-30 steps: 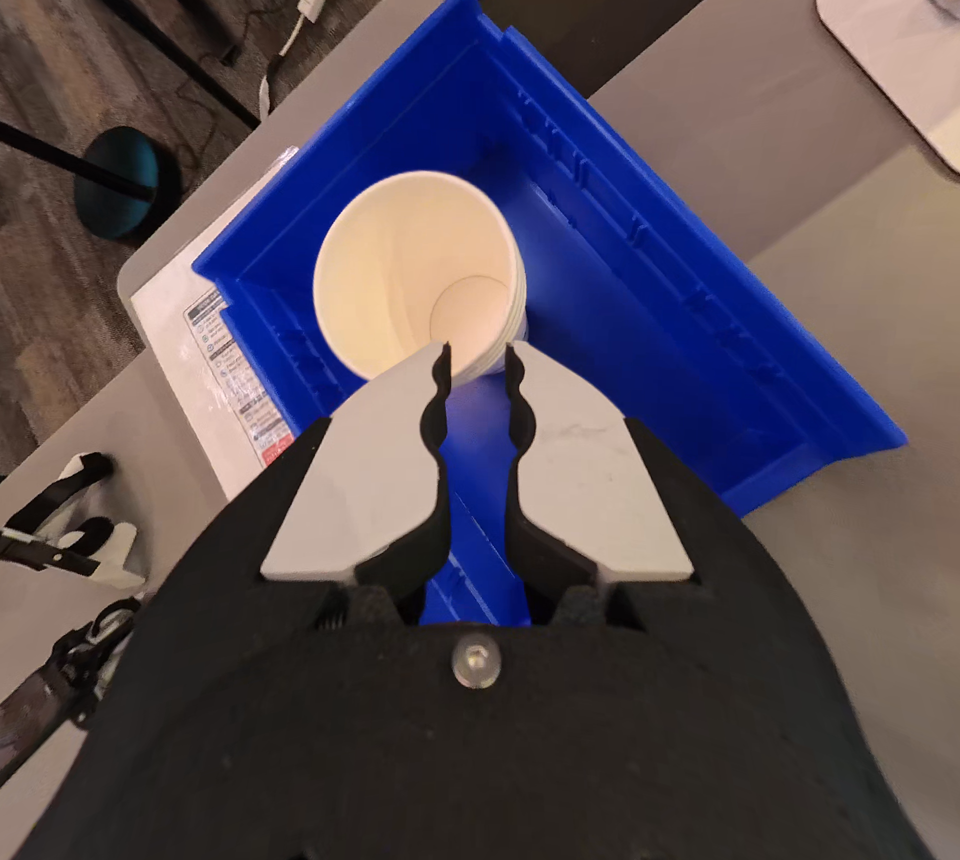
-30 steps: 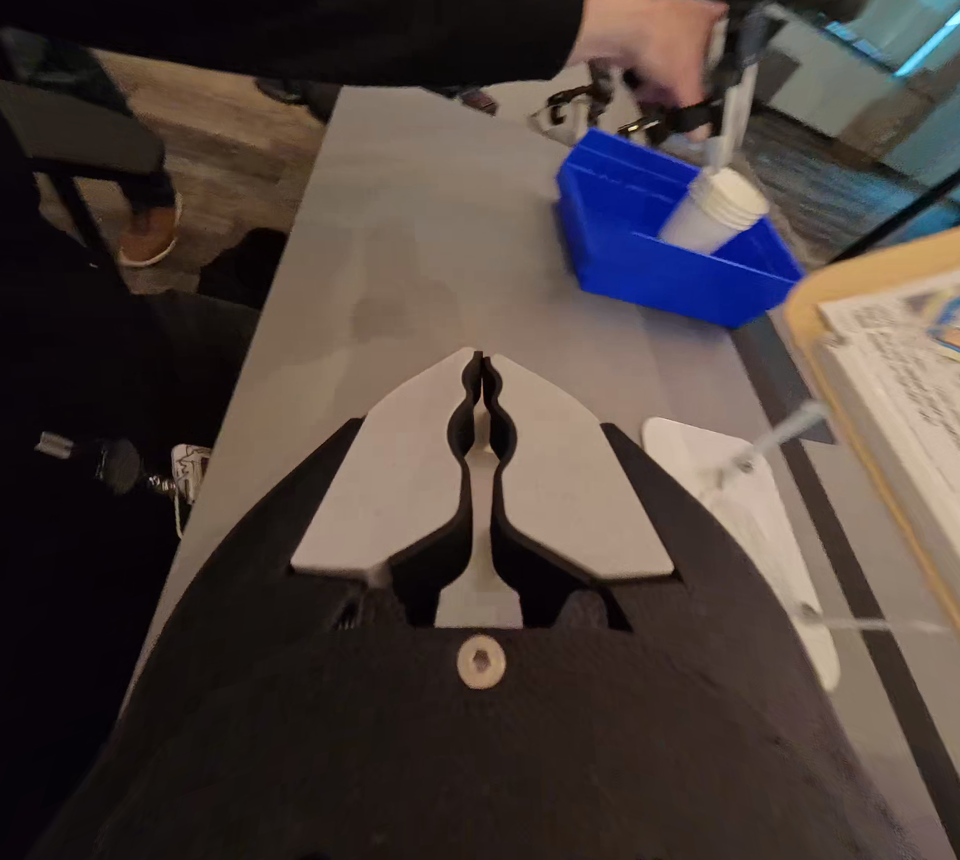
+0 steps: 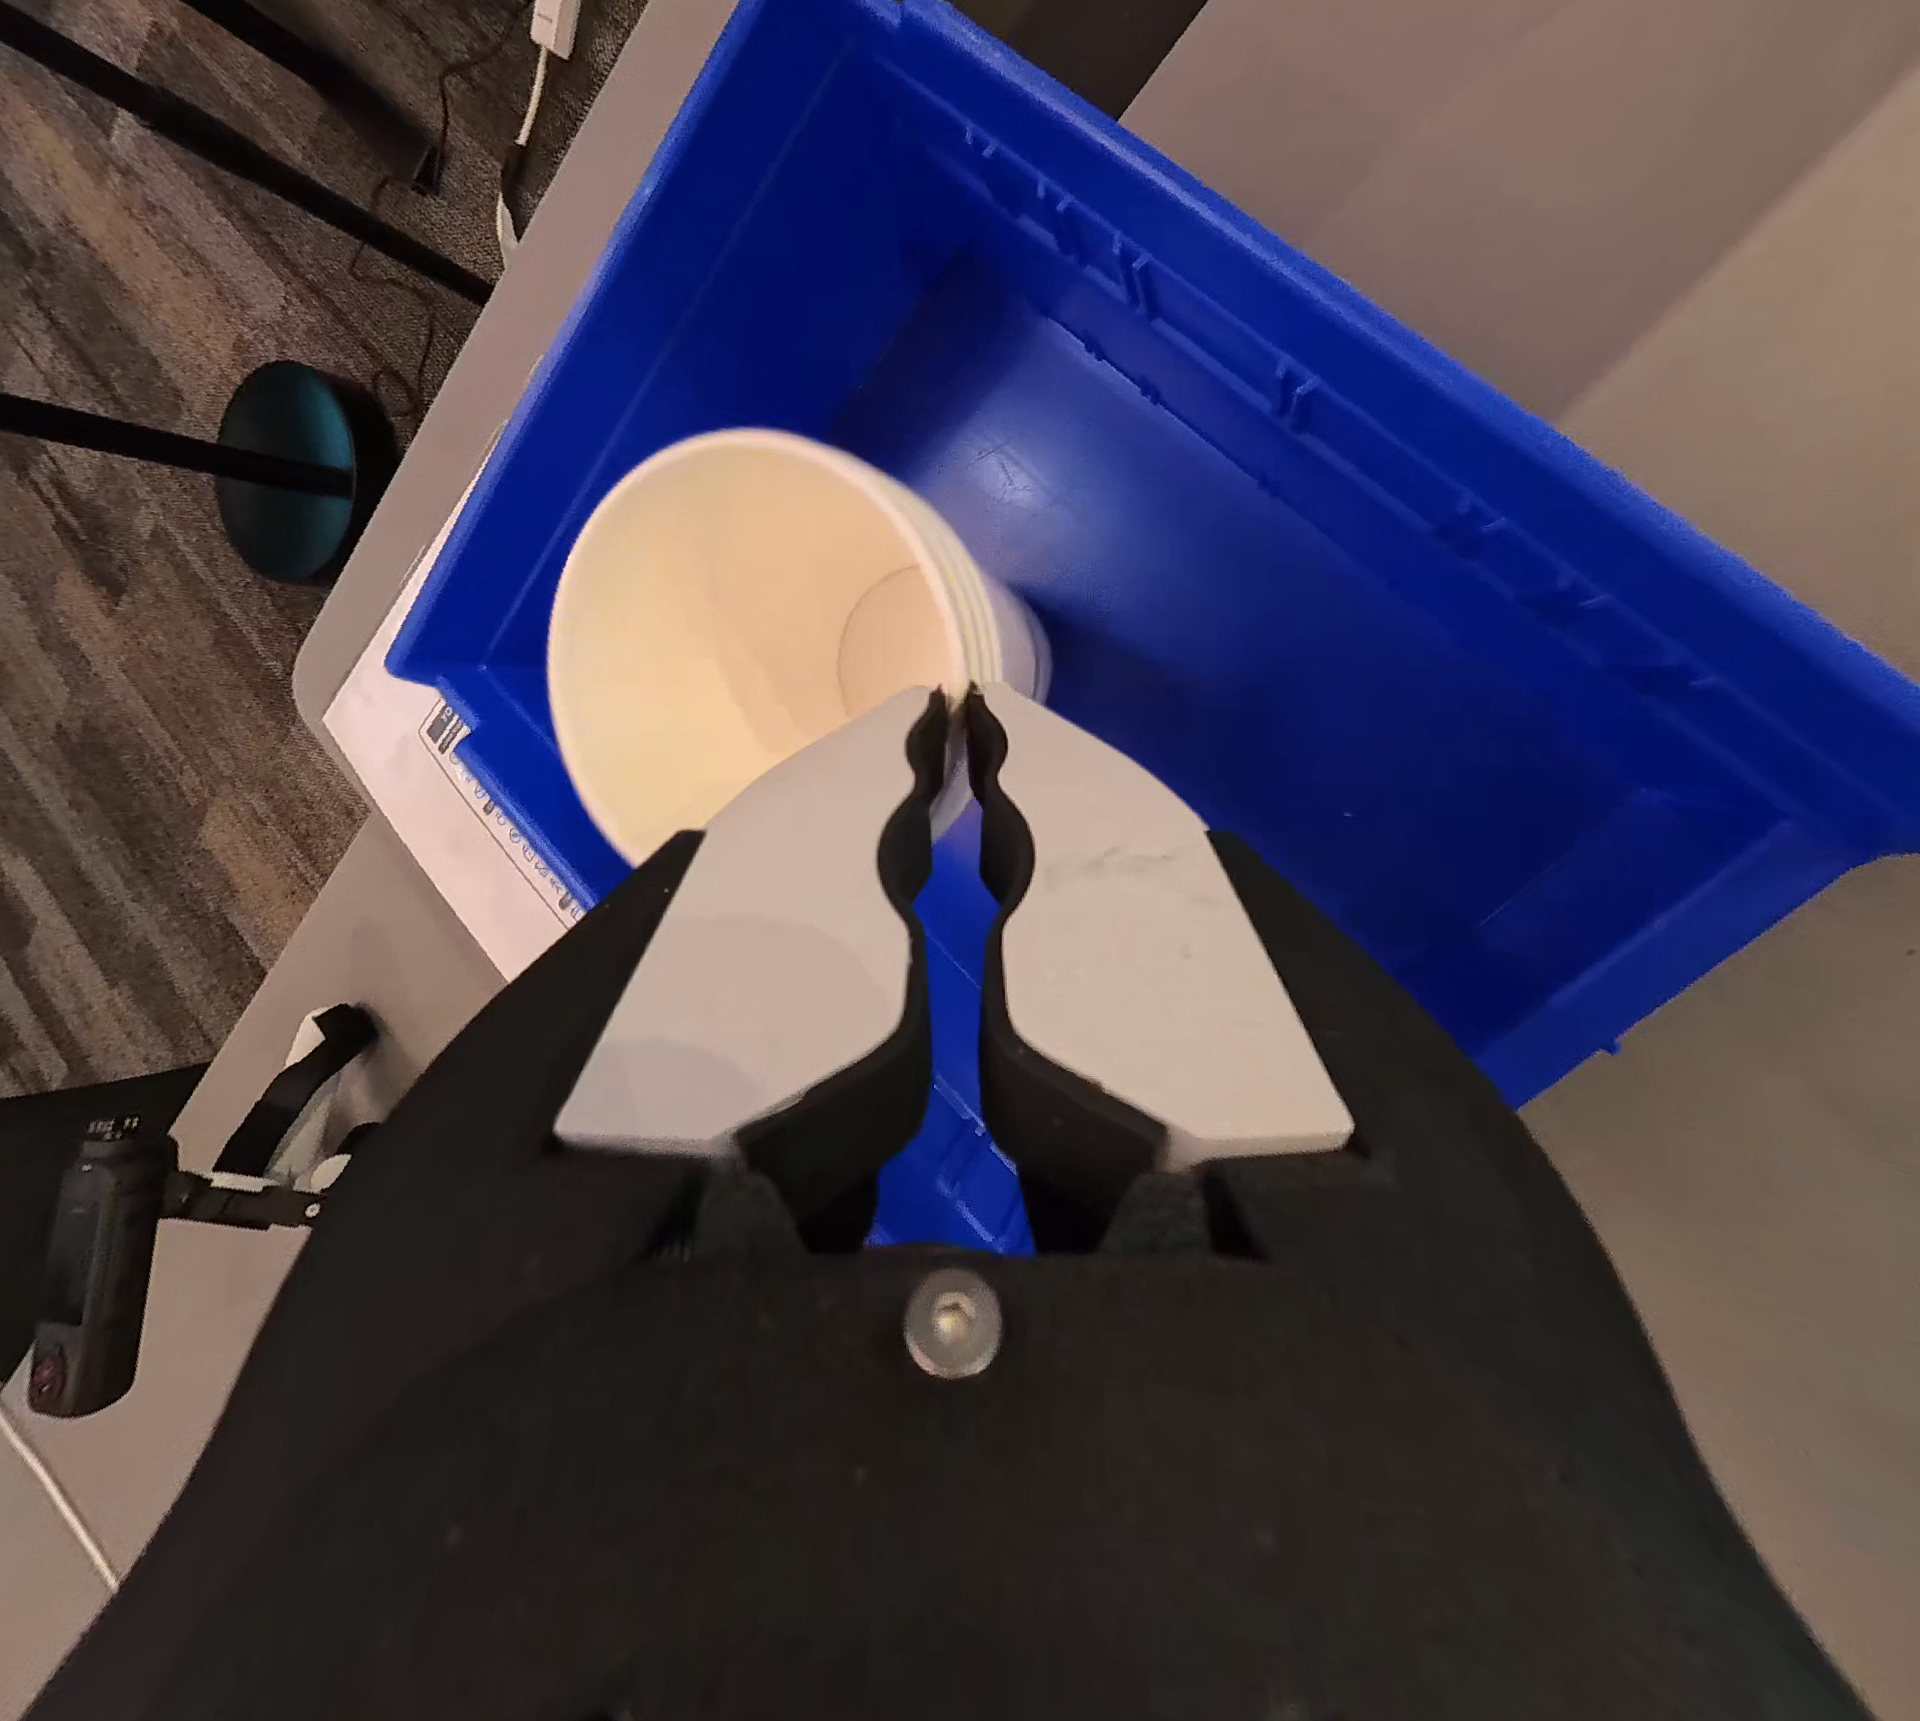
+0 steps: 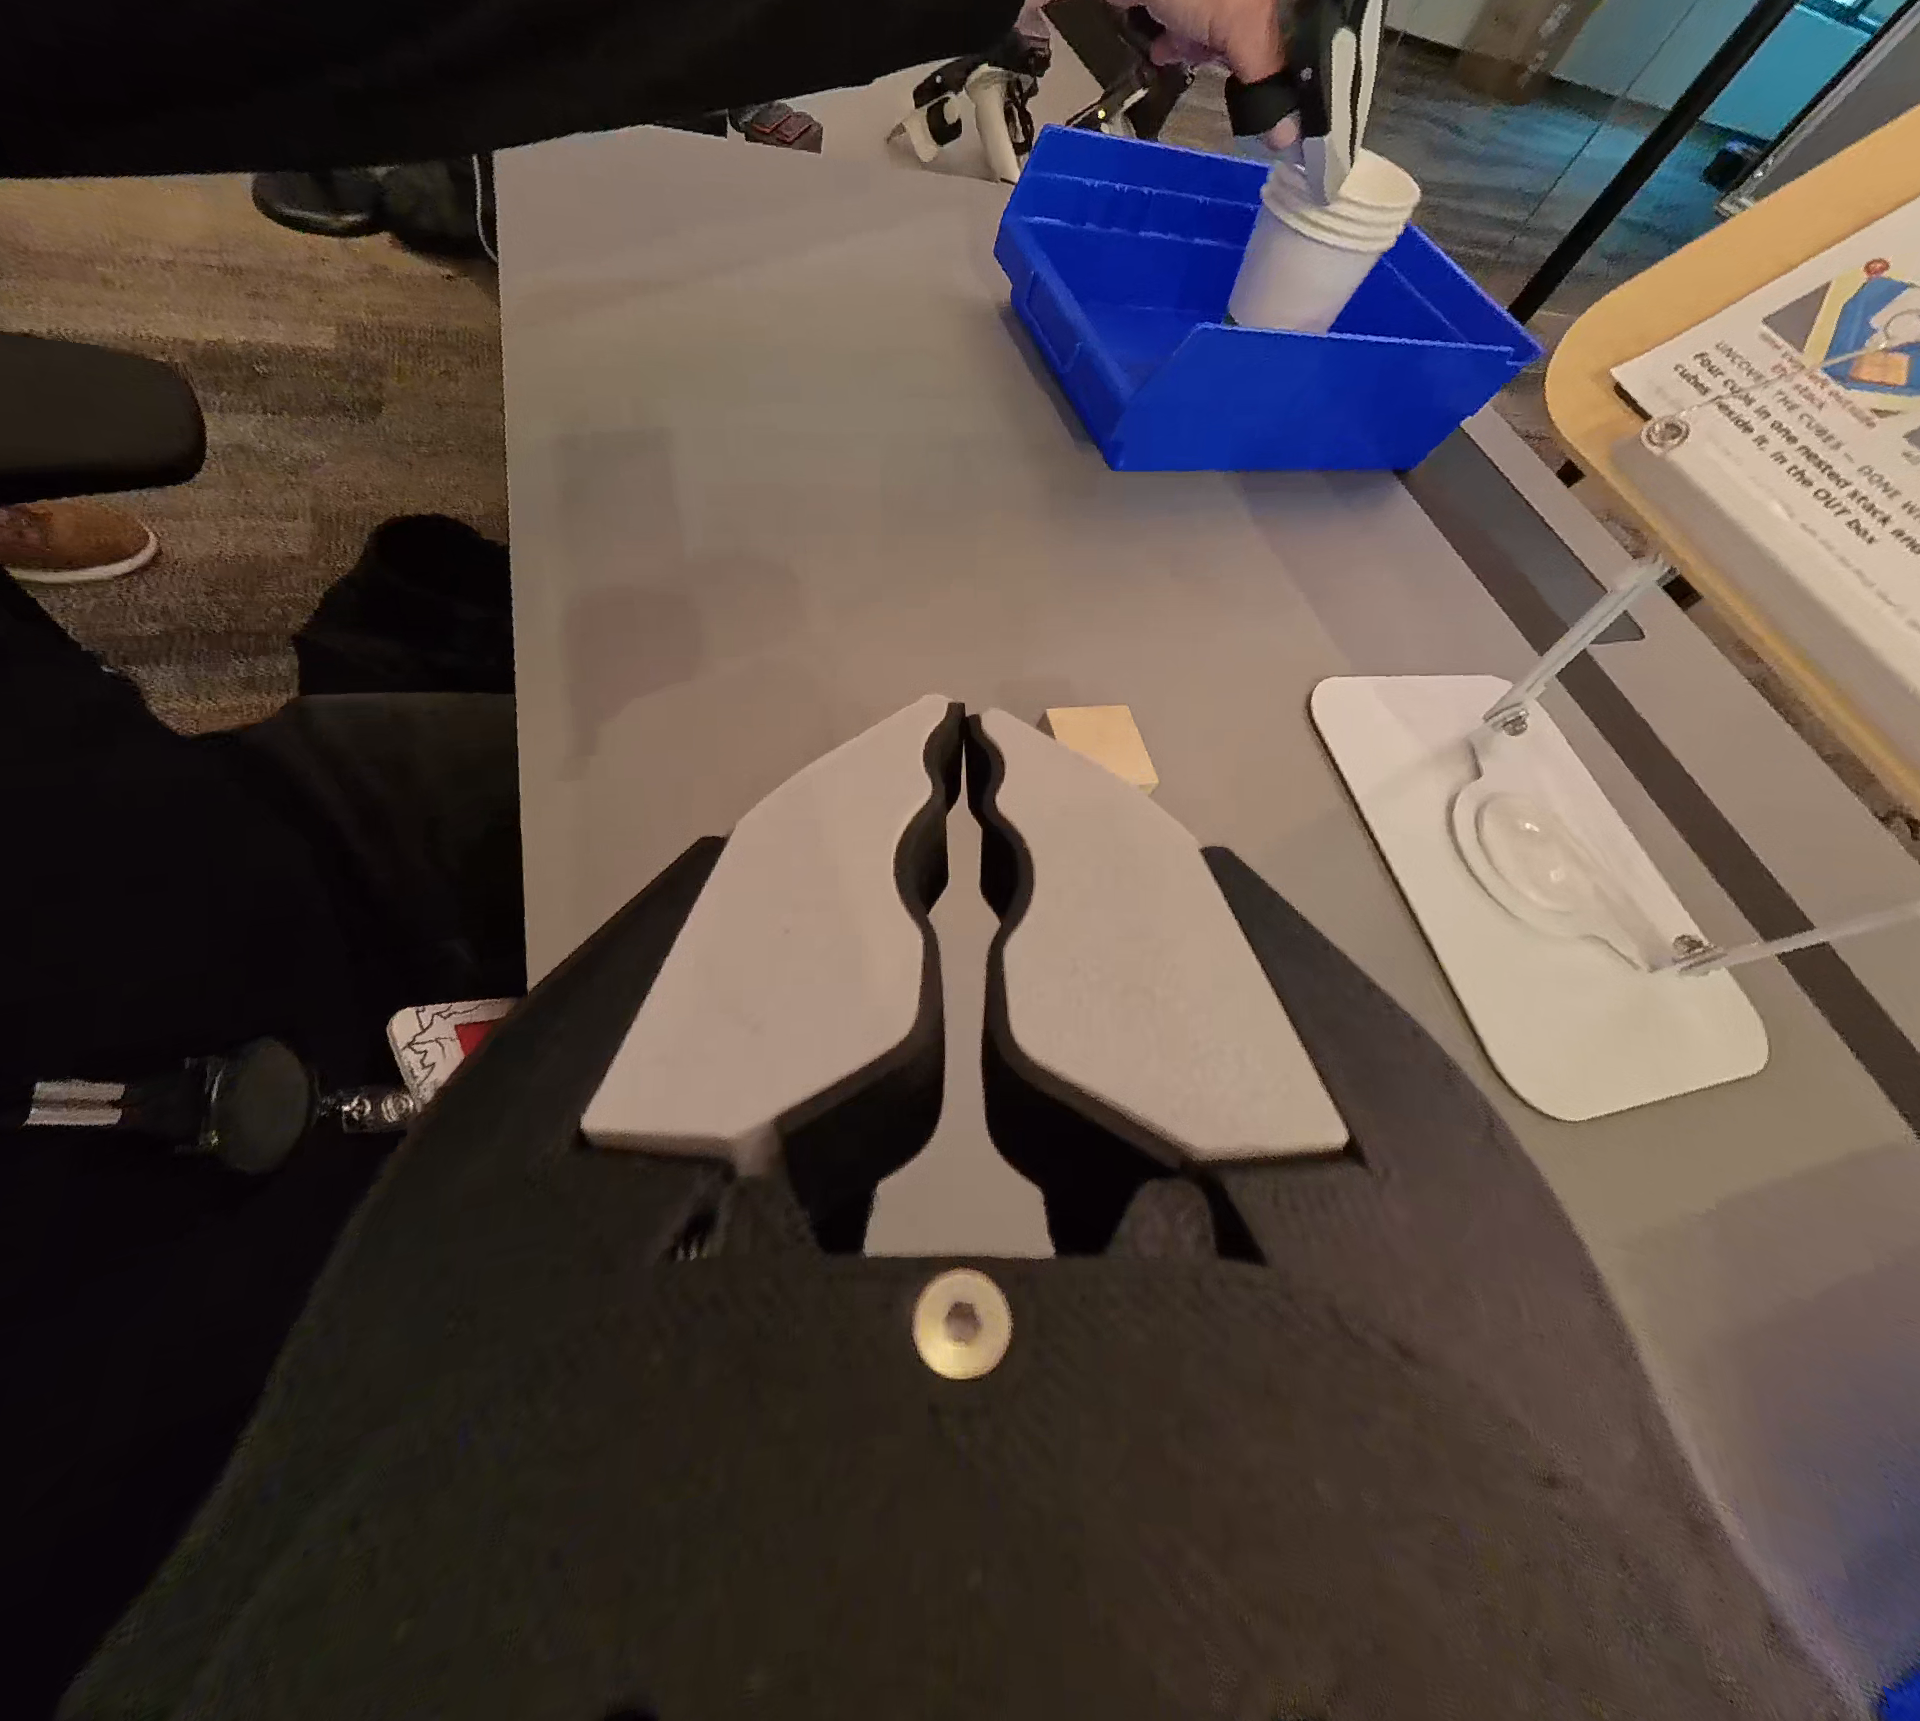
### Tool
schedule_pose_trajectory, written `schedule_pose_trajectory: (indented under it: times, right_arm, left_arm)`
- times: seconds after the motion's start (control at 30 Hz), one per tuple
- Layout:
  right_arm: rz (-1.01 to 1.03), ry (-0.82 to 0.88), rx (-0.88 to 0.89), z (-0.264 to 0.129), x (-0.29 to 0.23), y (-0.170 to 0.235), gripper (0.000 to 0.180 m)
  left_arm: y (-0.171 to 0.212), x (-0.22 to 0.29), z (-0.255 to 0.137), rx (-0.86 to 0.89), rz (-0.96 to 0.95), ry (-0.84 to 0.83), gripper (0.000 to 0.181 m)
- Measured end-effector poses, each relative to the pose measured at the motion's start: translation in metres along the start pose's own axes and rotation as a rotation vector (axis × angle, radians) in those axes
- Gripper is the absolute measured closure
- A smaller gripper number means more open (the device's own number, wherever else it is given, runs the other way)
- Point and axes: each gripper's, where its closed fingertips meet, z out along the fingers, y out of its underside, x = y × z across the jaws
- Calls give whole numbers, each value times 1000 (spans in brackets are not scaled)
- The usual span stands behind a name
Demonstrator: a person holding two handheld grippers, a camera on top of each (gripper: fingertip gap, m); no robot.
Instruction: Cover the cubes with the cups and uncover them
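A nested stack of white paper cups (image 3: 748, 622) leans in a blue plastic bin (image 3: 1351, 591). My left gripper (image 3: 956, 705) is shut on the rim of the stack, one finger inside and one outside. The right wrist view shows the same stack (image 4: 1314, 248) tilted in the bin (image 4: 1278, 404), with a hand holding the left gripper (image 4: 1325, 170) above it. My right gripper (image 4: 961, 715) is shut and empty, low over the grey table (image 4: 831, 508). A pale wooden cube (image 4: 1103, 741) lies just beyond its right fingertip.
A white stand base (image 4: 1538, 902) with clear rods sits to the right on the table. A board with a printed sheet (image 4: 1787, 424) stands at the far right. Other handheld devices (image 3: 94, 1256) lie near the table's left edge. The table edge runs along the left of the bin.
My left gripper has closed on the cup stack's rim and the stack has tilted and risen. My right gripper has drawn back, and the wooden cube has come into view.
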Motion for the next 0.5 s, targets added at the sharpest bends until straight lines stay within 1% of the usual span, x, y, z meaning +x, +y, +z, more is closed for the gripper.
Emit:
schedule_pose_trajectory:
  times: [0.3,0.43,0.5]
  right_arm:
    - [57,-8,24,-2,1,5,179]
    - [55,-9,49,-1,4,0,179]
    - [57,-3,60,1,7,0,176]
  left_arm:
    - [-1,-4,-13,20,-7,-18,177]
    - [-7,-14,-26,59,-3,-88,178]
    - [-14,-18,-36,87,4,-115,177]
